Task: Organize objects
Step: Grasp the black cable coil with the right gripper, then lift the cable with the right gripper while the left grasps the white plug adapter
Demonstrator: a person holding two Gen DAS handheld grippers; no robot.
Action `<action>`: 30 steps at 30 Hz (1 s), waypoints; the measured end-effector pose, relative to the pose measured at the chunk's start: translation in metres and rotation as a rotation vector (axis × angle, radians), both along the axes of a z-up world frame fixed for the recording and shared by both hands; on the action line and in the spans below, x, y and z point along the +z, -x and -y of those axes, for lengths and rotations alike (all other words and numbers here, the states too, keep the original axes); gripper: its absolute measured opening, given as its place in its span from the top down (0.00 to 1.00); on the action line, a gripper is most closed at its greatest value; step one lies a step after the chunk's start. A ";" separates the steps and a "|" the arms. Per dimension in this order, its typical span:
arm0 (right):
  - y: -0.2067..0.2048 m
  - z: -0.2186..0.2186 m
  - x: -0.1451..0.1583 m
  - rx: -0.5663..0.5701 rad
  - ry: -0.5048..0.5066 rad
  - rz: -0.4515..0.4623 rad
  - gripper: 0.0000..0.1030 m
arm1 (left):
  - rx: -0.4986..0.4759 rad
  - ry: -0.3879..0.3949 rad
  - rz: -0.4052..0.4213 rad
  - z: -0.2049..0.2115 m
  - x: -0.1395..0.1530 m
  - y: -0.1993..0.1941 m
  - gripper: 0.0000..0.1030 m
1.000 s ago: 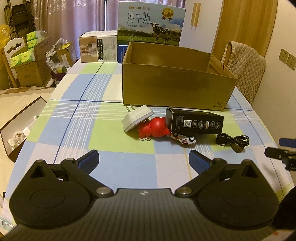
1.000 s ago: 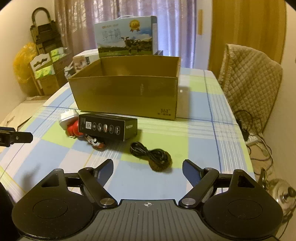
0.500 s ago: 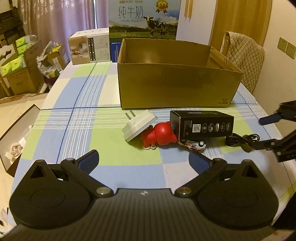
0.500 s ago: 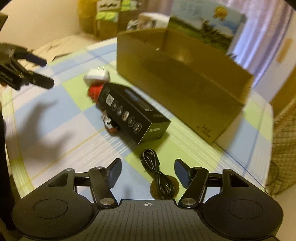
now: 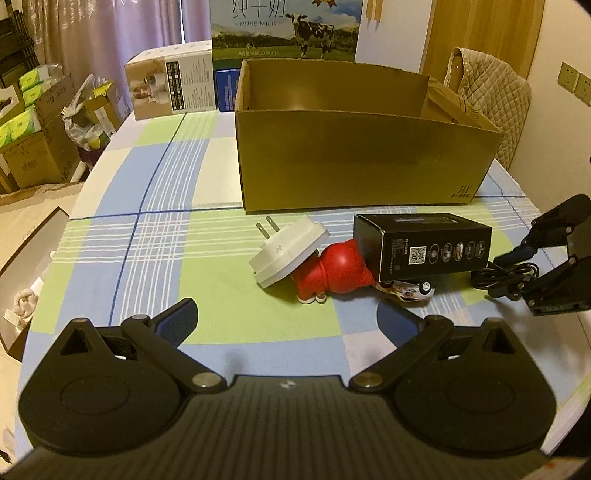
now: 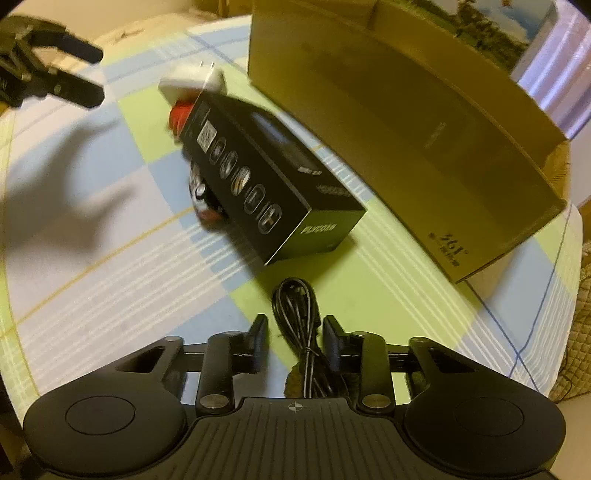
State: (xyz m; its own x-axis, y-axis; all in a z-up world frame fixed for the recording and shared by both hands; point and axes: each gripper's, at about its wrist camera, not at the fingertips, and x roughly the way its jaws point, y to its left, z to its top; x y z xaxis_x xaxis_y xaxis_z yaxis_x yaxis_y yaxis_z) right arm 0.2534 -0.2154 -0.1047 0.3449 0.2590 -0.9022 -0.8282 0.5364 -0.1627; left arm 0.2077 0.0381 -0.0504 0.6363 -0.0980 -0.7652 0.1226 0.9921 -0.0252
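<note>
Table [image 5: 155,236] wore checked cloth in blue, green, white. Open cardboard box [image 5: 354,158] stood mid-table. Behind it: milk carton case [image 5: 284,33], white product box [image 5: 173,88], small blue box [image 5: 224,90]. In front: white plug adapter [image 5: 288,251] leaning on red figurine [image 5: 332,273], black carton [image 5: 421,245] tilted over toy car [image 5: 410,290], coiled black cable [image 6: 299,317] just beside carton's end.

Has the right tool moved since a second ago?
Yes. In the left wrist view the right tool has come in from the edge toward the black box, now straddling the black cable.
</note>
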 end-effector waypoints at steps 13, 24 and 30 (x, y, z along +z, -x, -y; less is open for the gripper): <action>0.013 0.011 0.021 -0.247 -0.105 -0.033 0.83 | 0.039 0.033 -0.019 -0.006 -0.008 -0.008 0.02; 0.033 0.010 0.058 -0.459 -0.297 -0.016 0.85 | 0.153 0.123 0.010 -0.010 0.001 -0.052 0.02; 0.031 0.008 0.072 -0.500 -0.399 -0.022 0.85 | 0.192 0.143 -0.027 -0.009 -0.011 -0.078 0.03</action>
State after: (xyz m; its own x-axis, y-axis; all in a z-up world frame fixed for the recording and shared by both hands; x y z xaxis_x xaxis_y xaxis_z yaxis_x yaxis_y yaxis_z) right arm 0.2221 -0.2237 -0.0329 0.4934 0.3890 -0.7780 -0.4628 0.8747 0.1439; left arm 0.2855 0.0468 -0.0614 0.6335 -0.0853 -0.7690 -0.0709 0.9833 -0.1675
